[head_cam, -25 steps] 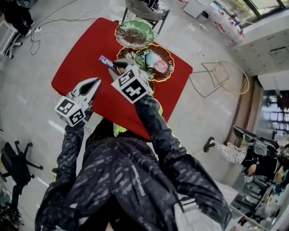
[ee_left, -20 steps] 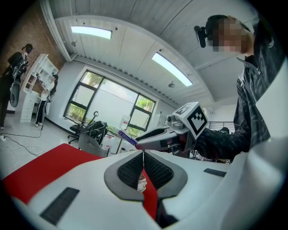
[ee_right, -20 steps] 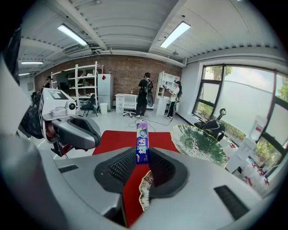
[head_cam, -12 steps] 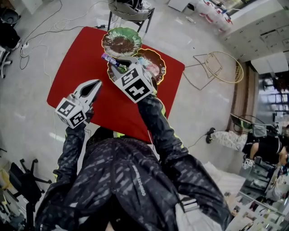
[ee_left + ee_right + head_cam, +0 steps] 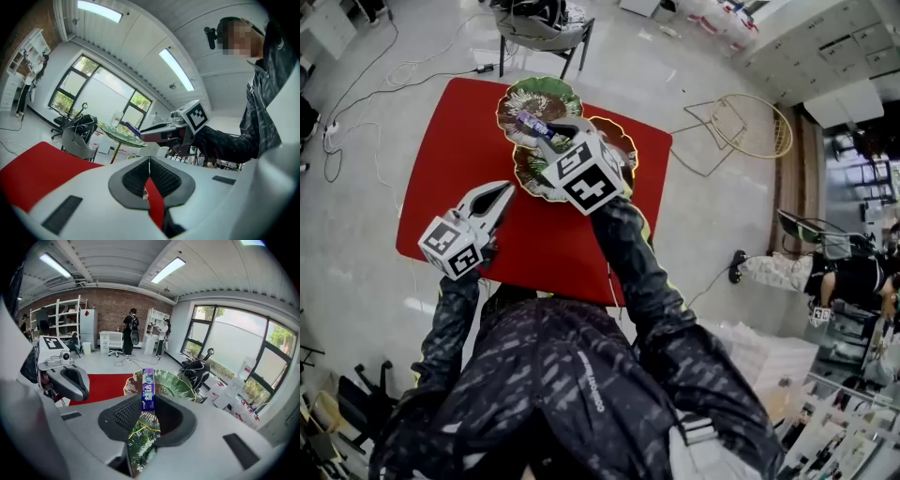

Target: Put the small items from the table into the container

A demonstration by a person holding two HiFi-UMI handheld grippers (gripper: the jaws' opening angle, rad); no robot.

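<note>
The right claw has swung away from the brown-rimmed dish and out toward the far dish, carrying its catch, and the whole head view has shifted with it, so the red tabletop now sits lower in the picture. It is clenched on a purple gum pack, a slim stick with white lettering. The right gripper view shows the pack pinched upright by its lower end between the dark ribbed pads, with most of its length poking out past the tips. The pack hangs in the air over the near part of the green leaf dish, not touching it. That dish lies at the far edge of the tabletop, its rim just beside the brown-rimmed dish, which the gripper's marker cube and the person's sleeve largely cover. The left claw has drifted only a little. It sits over bare red cloth to the left of both dishes, well clear of them, its tips pressed together with nothing between them. Past the far edge of the tabletop stands a chair on the pale floor.
</note>
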